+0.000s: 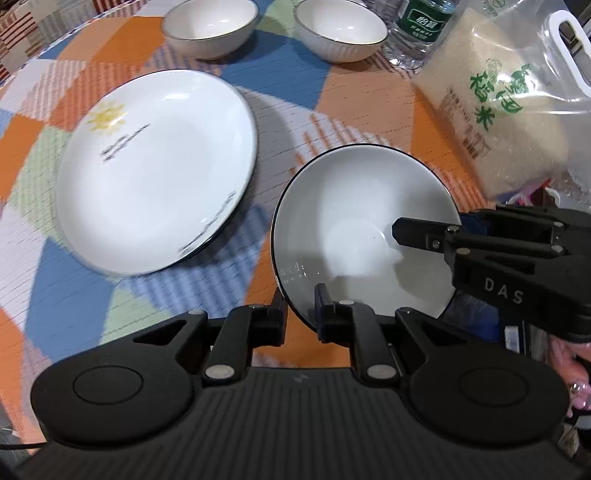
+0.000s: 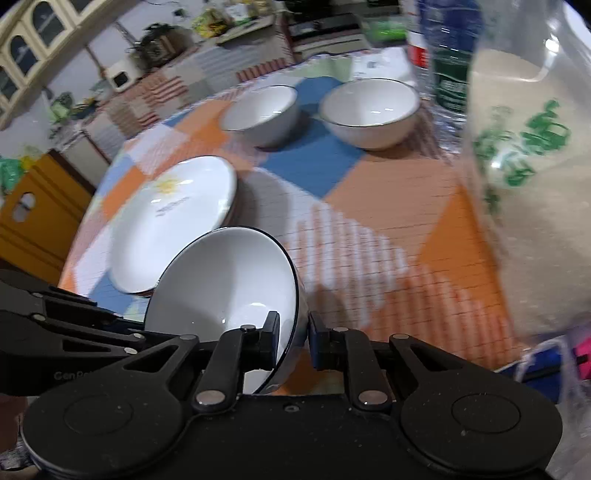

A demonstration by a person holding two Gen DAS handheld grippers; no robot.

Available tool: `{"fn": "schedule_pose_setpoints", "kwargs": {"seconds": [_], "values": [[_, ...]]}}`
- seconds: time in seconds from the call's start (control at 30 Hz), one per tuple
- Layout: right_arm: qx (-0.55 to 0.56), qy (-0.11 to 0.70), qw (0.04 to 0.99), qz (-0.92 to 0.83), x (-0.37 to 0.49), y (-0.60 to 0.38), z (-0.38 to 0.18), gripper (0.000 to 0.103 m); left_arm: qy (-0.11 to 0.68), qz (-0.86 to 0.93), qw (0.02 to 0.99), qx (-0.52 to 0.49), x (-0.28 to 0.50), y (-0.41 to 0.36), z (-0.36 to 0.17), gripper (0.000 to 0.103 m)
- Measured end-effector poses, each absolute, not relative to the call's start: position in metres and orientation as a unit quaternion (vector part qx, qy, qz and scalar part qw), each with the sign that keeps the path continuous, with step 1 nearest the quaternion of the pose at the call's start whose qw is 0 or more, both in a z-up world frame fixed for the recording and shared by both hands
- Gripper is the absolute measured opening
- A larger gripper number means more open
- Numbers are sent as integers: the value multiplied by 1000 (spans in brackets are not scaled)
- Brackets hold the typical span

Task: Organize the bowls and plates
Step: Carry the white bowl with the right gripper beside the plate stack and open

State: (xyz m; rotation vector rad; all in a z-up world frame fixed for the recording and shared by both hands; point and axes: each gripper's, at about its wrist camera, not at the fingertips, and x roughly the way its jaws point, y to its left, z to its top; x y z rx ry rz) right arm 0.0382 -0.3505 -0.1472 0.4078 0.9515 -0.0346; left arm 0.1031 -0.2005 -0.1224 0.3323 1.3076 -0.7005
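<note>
While both grip its rim, the bowl point(image 1: 354, 229) tilts between left hand-held gripper point(image 1: 301, 314) and right hand-held gripper point(image 2: 293, 339); the plate point(image 1: 155, 170) lies left.

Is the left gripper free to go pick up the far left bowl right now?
Probably not. The left gripper is clamped on the rim of the tilted bowl, which the right gripper also pinches. The far left bowl itself sits unobstructed.

"DAS" on right tool point(image 1: 424, 232)
</note>
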Motion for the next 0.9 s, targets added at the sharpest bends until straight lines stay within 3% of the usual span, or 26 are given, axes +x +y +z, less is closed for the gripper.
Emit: {"fn": "schedule_pose_setpoints", "kwargs": {"seconds": [0.23, 0.7, 0.9], "values": [[207, 461, 863, 28, 38, -317, -146, 20, 607, -306, 718, 148, 98, -158, -116, 13], [179, 509, 840, 56, 58, -275, -188, 20, 651, -256, 702, 133, 113, -122, -169, 14], [161, 503, 847, 58, 63, -272, -188, 20, 639, -261, 711, 133, 110, -120, -168, 14]]}}
